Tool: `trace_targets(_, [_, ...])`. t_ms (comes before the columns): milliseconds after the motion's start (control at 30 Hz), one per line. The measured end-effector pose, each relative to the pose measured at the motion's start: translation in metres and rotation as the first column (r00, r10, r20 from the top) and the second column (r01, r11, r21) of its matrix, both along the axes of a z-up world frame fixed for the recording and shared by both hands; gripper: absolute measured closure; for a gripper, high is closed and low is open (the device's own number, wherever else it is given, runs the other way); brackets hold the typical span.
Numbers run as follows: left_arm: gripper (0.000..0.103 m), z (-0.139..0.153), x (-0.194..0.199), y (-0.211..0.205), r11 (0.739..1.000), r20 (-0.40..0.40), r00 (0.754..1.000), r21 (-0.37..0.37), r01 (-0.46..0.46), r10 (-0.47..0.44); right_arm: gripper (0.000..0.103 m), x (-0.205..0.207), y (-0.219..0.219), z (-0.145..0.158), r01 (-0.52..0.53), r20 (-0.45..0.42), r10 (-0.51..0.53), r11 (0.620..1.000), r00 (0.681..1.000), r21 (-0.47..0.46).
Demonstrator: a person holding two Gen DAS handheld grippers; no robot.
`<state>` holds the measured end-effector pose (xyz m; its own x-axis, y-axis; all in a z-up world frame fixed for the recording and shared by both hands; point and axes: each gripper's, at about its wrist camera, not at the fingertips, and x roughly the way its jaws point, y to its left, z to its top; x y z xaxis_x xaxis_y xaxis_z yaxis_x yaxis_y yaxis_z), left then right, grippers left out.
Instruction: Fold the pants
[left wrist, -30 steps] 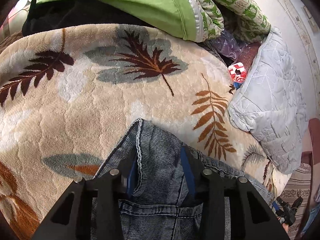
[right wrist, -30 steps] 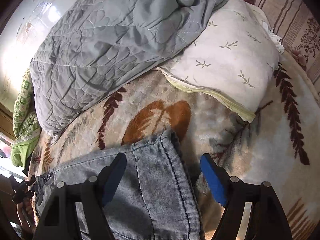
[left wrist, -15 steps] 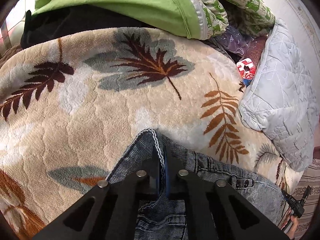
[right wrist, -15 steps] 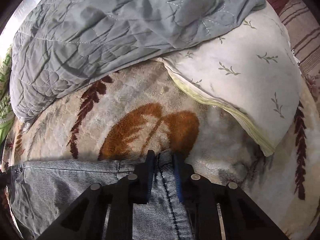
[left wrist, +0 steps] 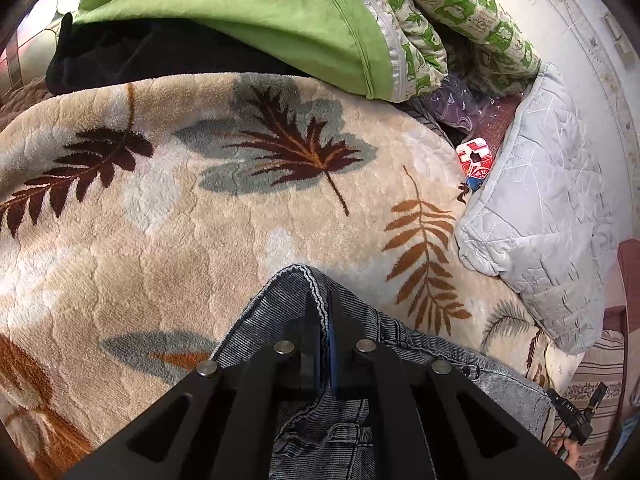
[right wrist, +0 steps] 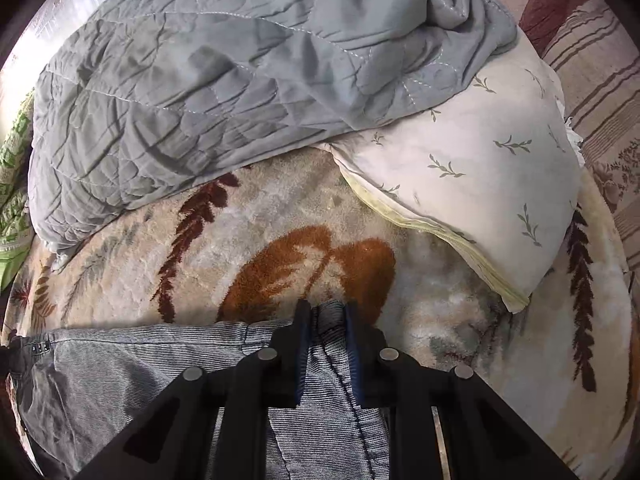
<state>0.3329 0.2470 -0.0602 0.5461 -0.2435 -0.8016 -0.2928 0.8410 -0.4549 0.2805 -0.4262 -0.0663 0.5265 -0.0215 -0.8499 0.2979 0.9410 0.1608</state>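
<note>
Left wrist view:
- Left hand-held gripper [left wrist: 322, 320]: jaws clamped together on a raised fold at the waistband edge of the pants [left wrist: 280, 304].
- Pants: grey-blue ribbed denim, lying on the leaf-print blanket [left wrist: 160, 240] at the near edge of the view; the waistband runs off to the right, with buttons visible near the gripper frame.
- Leaf-print blanket: cream plush with brown, maroon and grey-blue leaves, covering the bed.
- Green cover [left wrist: 248, 12]: bunched at the far side, overlapping a dark garment [left wrist: 132, 60].
- Green-patterned quilt [left wrist: 460, 12]: just beside the green cover.
- Pale quilted pad [left wrist: 540, 208]: at right, resting on the blanket edge.
- Red-and-white packet [left wrist: 475, 160]: wedged between blanket and pad.

Right wrist view:
- Right hand-held gripper [right wrist: 326, 320]: jaws closed on the far corner of the pants [right wrist: 120, 368], denim pinched between the blue pads [right wrist: 354, 352].
- Pants: spread flat to the left across the leaf-print blanket [right wrist: 280, 216].
- Grey quilted cover [right wrist: 200, 80]: heaped beyond, draped partly over a white pillow [right wrist: 480, 168] with a sprig print.
- Striped fabric [right wrist: 592, 72]: at far right.
</note>
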Motion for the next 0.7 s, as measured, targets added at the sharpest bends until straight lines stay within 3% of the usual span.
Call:
trace_targets(400, [0.101, 0.06, -0.055, 0.0, 0.999, 0.114, 0.993, -0.049, -0.001, 0.006, 0.085, -0.034, -0.002, 0.053, 0.021, 0.096, -0.025, 0.999, 0.995, 0.036])
trace_targets(567, [0.1, 0.093, -0.112, 0.0, 0.998, 0.184, 0.983, -0.068, 0.011, 0.002, 0.085, -0.077, -0.004, 0.085, 0.03, 0.157, -0.039, 0.998, 0.987, 0.061])
trace_targets(700, [0.1, 0.11, -0.173, 0.003, 0.997, 0.231, 0.973, -0.081, 0.012, 0.007, 0.085, -0.134, -0.007, 0.112, 0.031, 0.213, -0.05, 0.995, 0.976, 0.091])
